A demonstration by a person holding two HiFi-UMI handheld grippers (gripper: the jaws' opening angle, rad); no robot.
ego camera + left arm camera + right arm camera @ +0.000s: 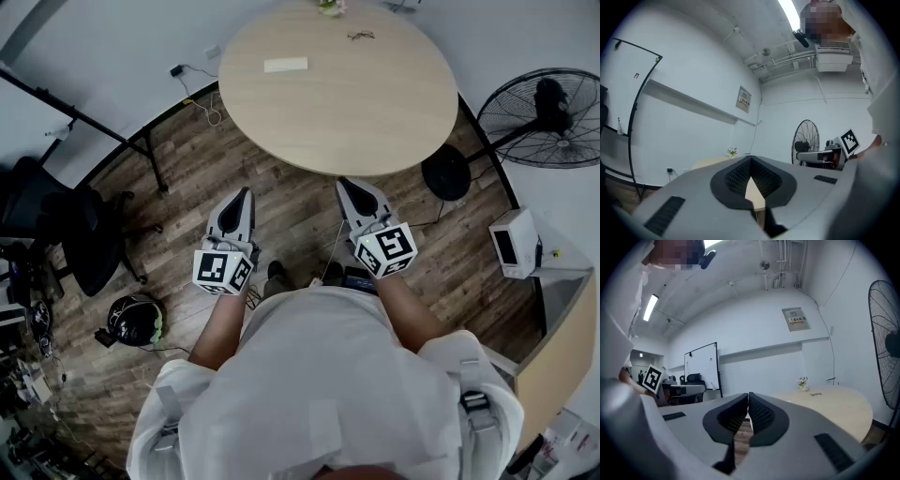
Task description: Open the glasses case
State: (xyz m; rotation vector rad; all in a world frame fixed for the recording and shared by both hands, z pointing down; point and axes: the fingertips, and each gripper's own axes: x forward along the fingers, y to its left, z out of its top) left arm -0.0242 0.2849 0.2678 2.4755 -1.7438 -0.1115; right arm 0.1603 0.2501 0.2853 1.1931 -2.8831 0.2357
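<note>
A pale flat oblong, probably the glasses case (286, 65), lies on the far left part of the round wooden table (356, 112). A pair of glasses (361, 36) lies beyond it, also seen in the right gripper view (815, 393). My left gripper (246, 192) and right gripper (345, 183) are held side by side over the floor, short of the table's near edge and far from the case. Both are shut with nothing between their jaws, as the left gripper (751, 159) and right gripper (748, 396) views show.
A small flower pot (328, 7) stands at the table's far edge. A standing fan (548, 117) and a white box-shaped appliance (514, 242) are at the right. An office chair (56, 225), a whiteboard stand leg (84, 122) and a dark helmet (136, 319) are at the left.
</note>
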